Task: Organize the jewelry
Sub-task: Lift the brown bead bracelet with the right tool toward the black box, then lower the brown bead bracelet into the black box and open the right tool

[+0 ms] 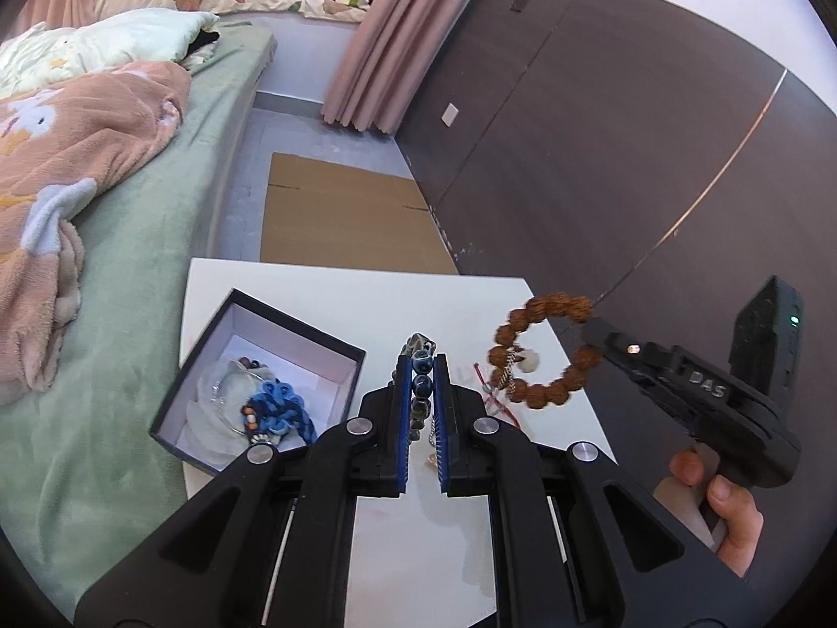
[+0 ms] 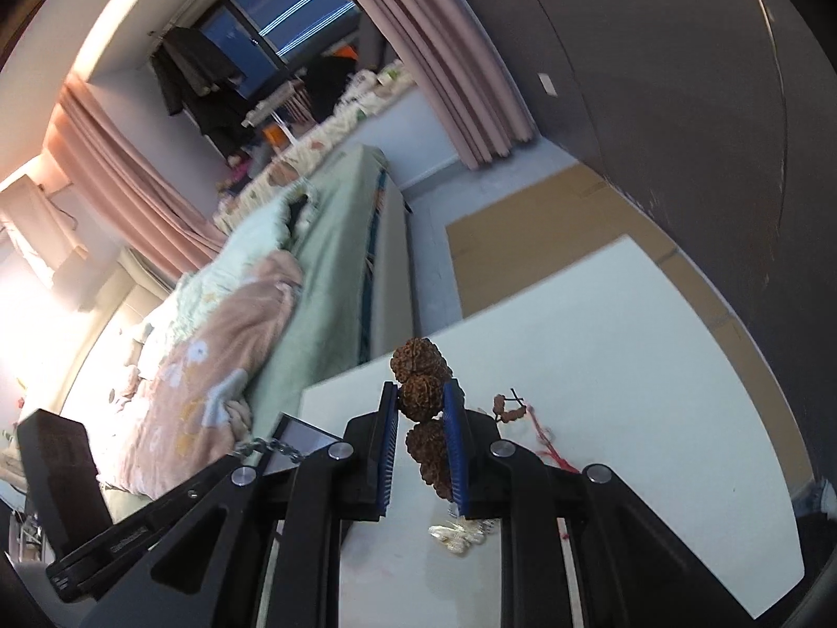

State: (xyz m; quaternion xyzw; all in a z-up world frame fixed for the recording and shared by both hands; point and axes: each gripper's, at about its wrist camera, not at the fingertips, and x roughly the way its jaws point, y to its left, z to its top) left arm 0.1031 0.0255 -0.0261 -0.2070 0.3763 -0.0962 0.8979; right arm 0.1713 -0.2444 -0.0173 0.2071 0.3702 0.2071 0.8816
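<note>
My left gripper [image 1: 421, 361] is shut on a dark bead bracelet [image 1: 421, 382], held above the white table [image 1: 366, 293] just right of the open black box [image 1: 293, 324]. The box holds a blue cord piece [image 1: 277, 403], a clear bangle and other beads. My right gripper [image 1: 594, 332] is shut on a brown rough-seed bracelet [image 1: 544, 397], held in the air over the table's right edge; it also shows between the pads in the right wrist view [image 2: 421, 397]. The left gripper [image 2: 256, 447] shows there with a chain at its tip.
On the table lie a small brown bead piece [image 2: 510, 408], a red string [image 2: 549, 445] and a pale gold chain [image 2: 460, 536]. A bed [image 1: 131, 261] with blankets is left of the table. A dark wall panel [image 1: 628, 157] stands to the right, with cardboard [image 1: 340, 214] on the floor.
</note>
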